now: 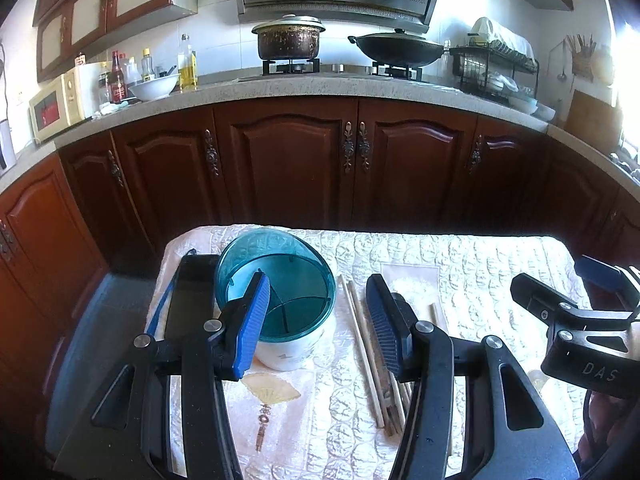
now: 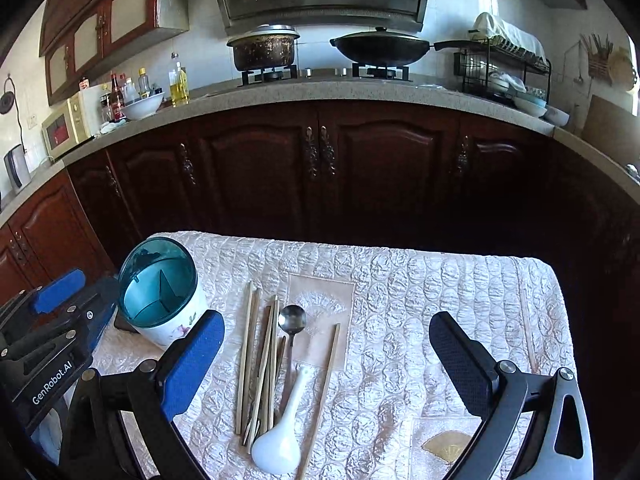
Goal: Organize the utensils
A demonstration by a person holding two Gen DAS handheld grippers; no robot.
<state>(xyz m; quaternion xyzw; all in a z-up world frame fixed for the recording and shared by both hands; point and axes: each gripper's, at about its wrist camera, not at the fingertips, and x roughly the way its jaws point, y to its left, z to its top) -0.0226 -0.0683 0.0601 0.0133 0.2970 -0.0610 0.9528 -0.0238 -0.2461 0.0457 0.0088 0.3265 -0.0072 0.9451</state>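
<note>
Chopsticks [image 2: 260, 364] lie loose in a bundle on the quilted cloth [image 2: 400, 320] covering the desk, just right of the utensil holder [image 2: 160, 304]. Holder is white with a teal divided insert, upright, its compartments empty as far as visible. Metal spoon [image 2: 292, 320] lies at the right edge of the bundle, right of the holder; white ceramic spoon [image 2: 280, 436] lies nearer the camera, bowl end toward it. One more chopstick [image 2: 326, 392] lies just right of both spoons. Left gripper [image 1: 316, 320] is released, jaws wide, left finger in front of the holder rim. Right gripper [image 2: 326, 364] is released above the utensils, grasping nothing.
</note>
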